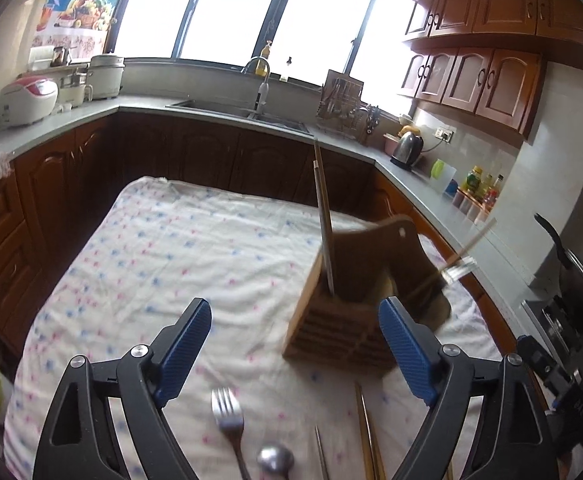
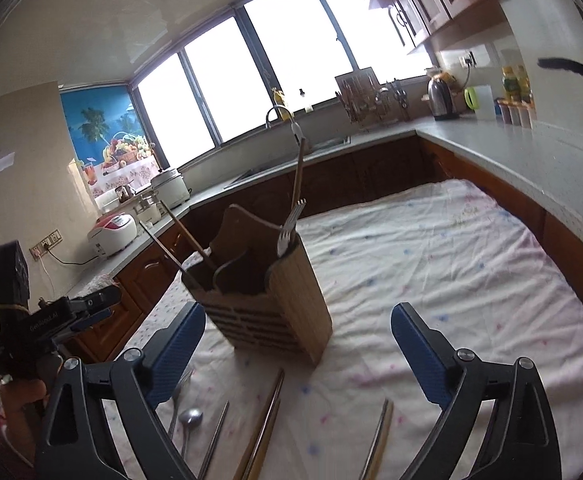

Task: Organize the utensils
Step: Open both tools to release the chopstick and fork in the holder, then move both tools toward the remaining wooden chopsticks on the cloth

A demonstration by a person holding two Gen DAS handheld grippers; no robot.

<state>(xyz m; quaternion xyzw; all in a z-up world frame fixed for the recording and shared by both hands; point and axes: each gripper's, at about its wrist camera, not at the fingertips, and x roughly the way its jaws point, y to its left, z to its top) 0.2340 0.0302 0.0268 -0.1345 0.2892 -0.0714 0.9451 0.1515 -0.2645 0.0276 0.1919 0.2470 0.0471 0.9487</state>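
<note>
A wooden utensil holder stands on the cloth-covered table. It holds chopsticks and a fork with tines up. On the cloth near me lie a fork, a spoon and several chopsticks. My left gripper is open and empty, just before the holder. My right gripper is open and empty, in front of the holder. The left gripper's body shows at the left of the right wrist view.
Kitchen counters wrap around the table, with a sink, a dish rack, a kettle, rice cookers and bottles. A pan sits at the far right.
</note>
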